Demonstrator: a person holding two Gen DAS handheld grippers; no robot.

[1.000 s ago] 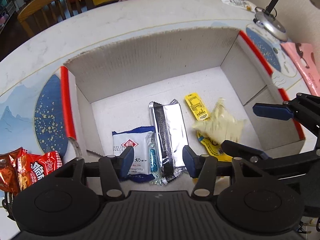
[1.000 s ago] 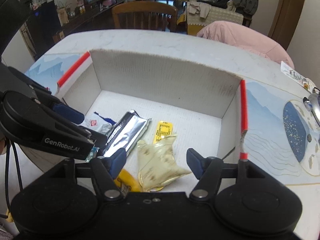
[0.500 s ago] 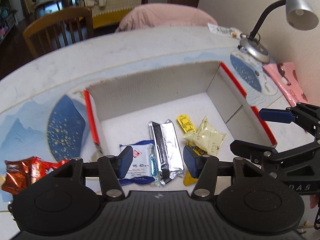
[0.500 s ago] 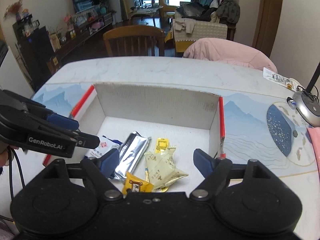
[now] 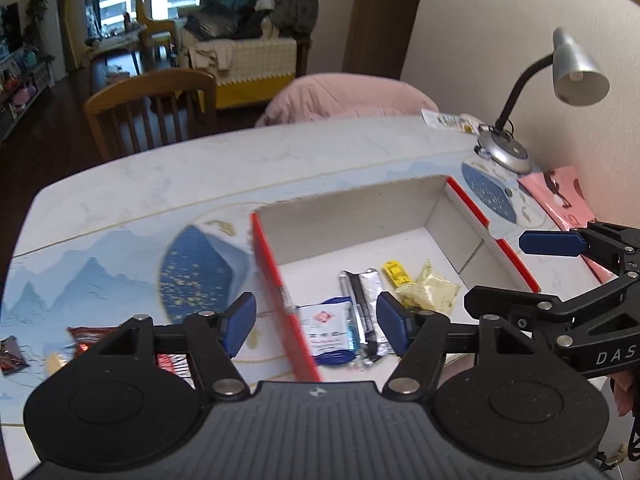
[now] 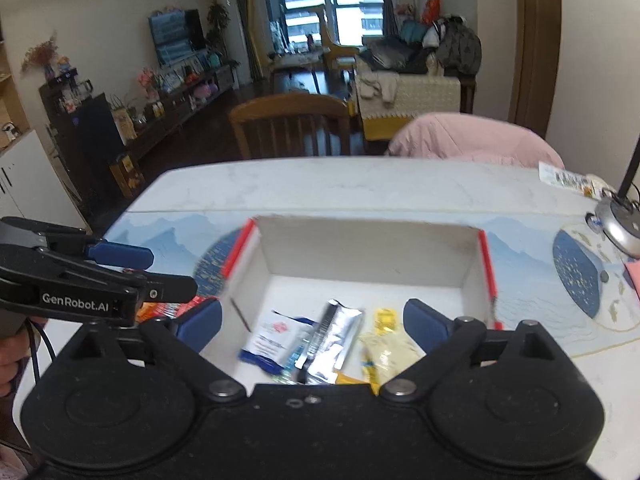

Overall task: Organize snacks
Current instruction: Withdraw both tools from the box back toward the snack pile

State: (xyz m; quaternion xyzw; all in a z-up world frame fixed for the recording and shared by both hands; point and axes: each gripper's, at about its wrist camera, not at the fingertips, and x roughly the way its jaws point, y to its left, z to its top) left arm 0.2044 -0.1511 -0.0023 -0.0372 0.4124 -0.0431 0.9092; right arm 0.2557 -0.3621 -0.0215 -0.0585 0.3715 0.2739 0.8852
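on the pale tabletop sits a shallow white box with red-edged flaps, and that is where the sorted snacks lie: a white and blue packet, a long silver wrapper touching it, a small yellow sachet and a crumpled pale yellow bag, all flat on the box floor toward its near side, likely dropped in from the person's side. both tools hang above and nearer than the box, tilted down at it. the left gripper has its blue pads apart with nothing between them, and its jaws have just been opening; it hangs over the box's left flap, and through the gap you see only the flap and the white and blue packet well below. the right gripper stands wider, empty too, its jaws also just having spread, framing the silver wrapper and yellow bag without touching them. to my eye both are clear of the box because each has nothing left to set down. outside the box, on the table to its left, red snack packets lie loose, with more small wrappers further left, blurred. those look like the work still to do, and the left tool is the nearer one. a desk lamp stands off to the right, out of the way.
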